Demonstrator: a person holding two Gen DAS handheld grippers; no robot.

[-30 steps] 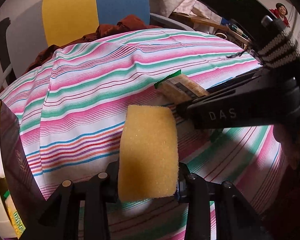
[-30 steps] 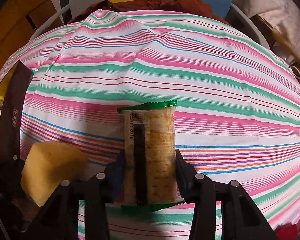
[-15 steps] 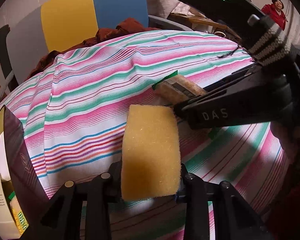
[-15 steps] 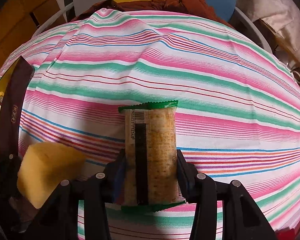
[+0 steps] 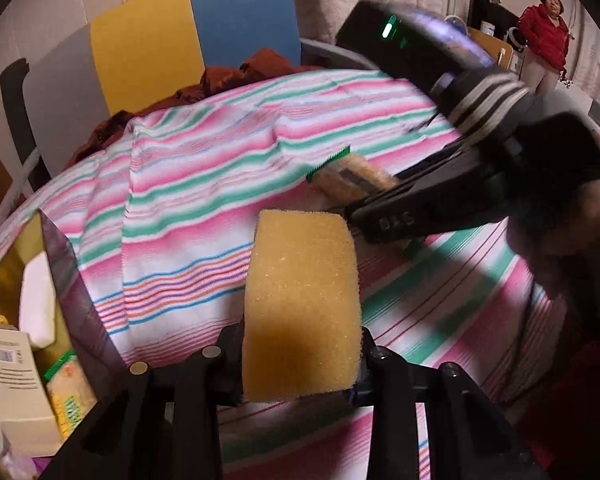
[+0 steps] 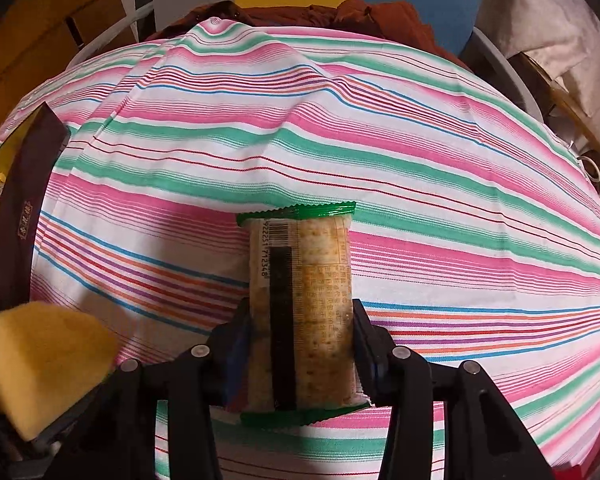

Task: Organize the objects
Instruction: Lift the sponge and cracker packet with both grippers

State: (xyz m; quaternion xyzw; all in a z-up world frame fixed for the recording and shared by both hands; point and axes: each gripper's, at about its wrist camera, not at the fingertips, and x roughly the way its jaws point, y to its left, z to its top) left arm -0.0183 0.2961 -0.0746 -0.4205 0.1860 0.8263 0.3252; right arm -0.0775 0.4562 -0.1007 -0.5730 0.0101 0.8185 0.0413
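The left gripper [image 5: 300, 354] pinches a yellow sponge [image 5: 301, 306] at its lower end, so the block stands up in the centre of the left wrist frame, clear of the striped cloth [image 5: 204, 184] behind it. The sponge looks light, soft and springy; it should squash under the jaws rather than slip, and a hold low on its flat sides, as here, seems safe. The right gripper [image 6: 300, 354] is closed on a cracker packet [image 6: 300, 304] across its narrow width, centre of the right wrist frame, the green crimped seal pointing away. That packet is likely light, but the film looks slick and the crackers inside are brittle, so a firm squeeze could crush them; the sides are the better place than the seals. At the lower left of the left wrist frame sits an open box [image 5: 66, 280] with a dark wall, already holding a white carton [image 5: 16, 384] and other small packs, probably the destination. The two grippers hang close together, so they could knock each other on the way to it. A person in a red jacket [image 5: 546, 36] stands at the upper right, well apart.
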